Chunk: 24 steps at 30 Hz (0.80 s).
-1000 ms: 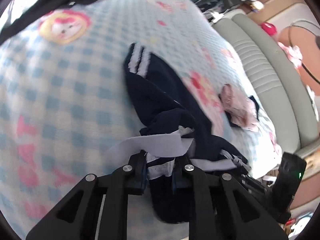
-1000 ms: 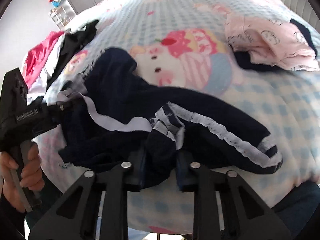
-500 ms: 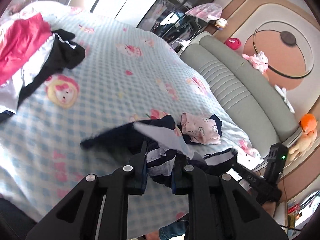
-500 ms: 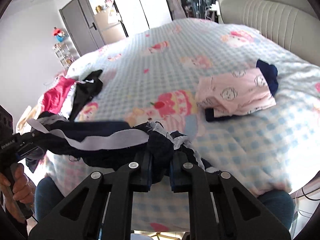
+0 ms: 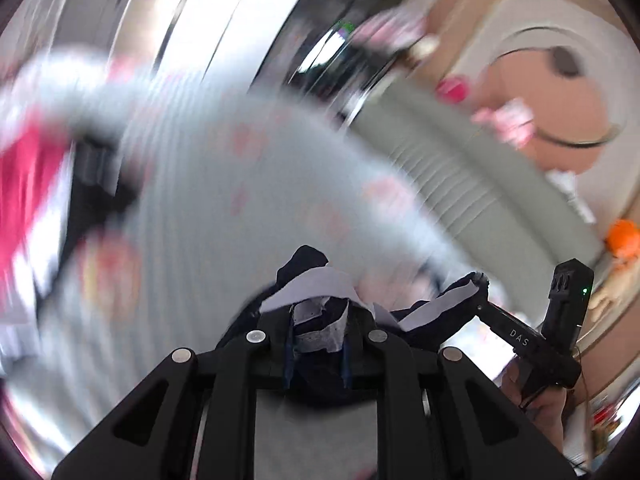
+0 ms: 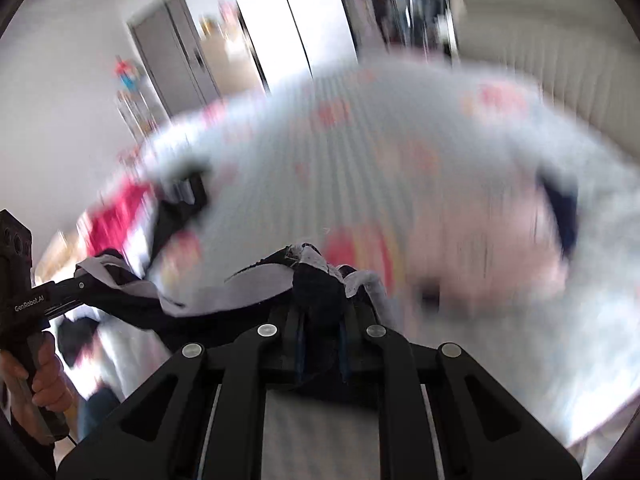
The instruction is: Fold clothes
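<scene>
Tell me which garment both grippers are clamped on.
The navy garment with white trim, stretched between the left gripper and right gripper; the pink and red ones lie on the bed.

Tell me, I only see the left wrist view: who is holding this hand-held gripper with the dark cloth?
Observer: A hand grips the left hand-held gripper by its handle, seen from the right wrist view.
Operator: Anything else on the bed?
Observer: A blurred pink garment lies on the bed, toward the picture's right of the navy garment.
Operator: What's beyond the bed?
Observer: A grey door in the far wall.
</scene>
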Each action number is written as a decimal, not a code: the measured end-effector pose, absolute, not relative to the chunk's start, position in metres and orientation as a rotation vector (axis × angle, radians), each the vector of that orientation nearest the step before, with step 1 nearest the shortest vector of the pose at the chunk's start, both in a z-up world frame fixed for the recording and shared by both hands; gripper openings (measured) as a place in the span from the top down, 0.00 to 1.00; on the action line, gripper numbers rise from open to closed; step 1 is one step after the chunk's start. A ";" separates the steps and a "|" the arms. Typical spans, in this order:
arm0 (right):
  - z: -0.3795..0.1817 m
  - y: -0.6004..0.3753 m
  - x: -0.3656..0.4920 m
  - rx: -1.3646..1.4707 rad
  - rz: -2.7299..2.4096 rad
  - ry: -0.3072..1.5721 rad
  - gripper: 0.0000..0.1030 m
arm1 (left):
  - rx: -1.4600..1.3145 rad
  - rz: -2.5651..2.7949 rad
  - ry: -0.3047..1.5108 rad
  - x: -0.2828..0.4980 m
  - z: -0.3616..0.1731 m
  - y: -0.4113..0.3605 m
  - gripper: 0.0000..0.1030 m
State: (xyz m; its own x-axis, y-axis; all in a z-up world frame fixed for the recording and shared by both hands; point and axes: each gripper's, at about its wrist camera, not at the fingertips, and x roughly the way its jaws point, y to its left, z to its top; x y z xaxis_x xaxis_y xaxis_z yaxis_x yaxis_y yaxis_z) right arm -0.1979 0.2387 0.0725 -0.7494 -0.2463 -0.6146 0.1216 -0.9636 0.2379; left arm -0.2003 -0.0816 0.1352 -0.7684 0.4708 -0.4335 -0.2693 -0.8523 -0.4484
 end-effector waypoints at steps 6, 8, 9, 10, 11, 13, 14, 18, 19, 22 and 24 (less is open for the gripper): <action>0.214 0.240 -0.154 0.407 -2.895 -0.242 0.89 | -0.456 2.619 -0.469 -0.153 0.214 -0.089 0.83; 0.218 0.240 -0.136 0.365 -2.889 -0.271 0.88 | -0.524 2.629 -0.490 -0.144 0.188 -0.093 0.83; 0.204 0.239 -0.128 0.413 -2.870 -0.281 0.88 | -0.579 2.633 -0.503 -0.141 0.170 -0.094 0.83; 0.181 0.237 -0.126 0.492 -2.855 -0.286 0.88 | -0.642 2.629 -0.522 -0.140 0.151 -0.096 0.83; 0.158 0.235 -0.124 0.571 -2.839 -0.291 0.88 | -0.737 2.607 -0.565 -0.141 0.123 -0.097 0.83; 0.103 0.231 -0.122 0.771 -2.792 -0.318 0.88 | -1.011 2.546 -0.677 -0.142 0.044 -0.101 0.83; 0.071 0.229 -0.122 0.892 -2.758 -0.341 0.88 | -1.121 2.527 -0.695 -0.140 0.012 -0.101 0.83; -0.055 0.226 -0.108 1.339 -2.579 -0.429 0.86 | -1.535 2.419 -0.727 -0.124 -0.101 -0.098 0.83; -0.083 0.225 -0.103 1.436 -2.536 -0.433 0.86 | -1.579 2.405 -0.740 -0.119 -0.115 -0.099 0.83; -0.118 0.228 -0.092 1.572 -2.470 -0.446 0.84 | -1.582 2.363 -0.853 -0.108 -0.133 -0.112 0.81; -0.126 0.235 -0.088 1.591 -2.450 -0.474 0.75 | -1.547 2.353 -0.918 -0.104 -0.128 -0.118 0.81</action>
State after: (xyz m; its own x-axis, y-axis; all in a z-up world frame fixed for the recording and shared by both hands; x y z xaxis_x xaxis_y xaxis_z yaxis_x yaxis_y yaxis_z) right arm -0.0876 0.2347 -0.1260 -0.4102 -0.3204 -0.8539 -0.0211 -0.9327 0.3602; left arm -0.1038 -0.1175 -0.1284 -0.4426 0.4637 -0.7675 0.1784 -0.7933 -0.5821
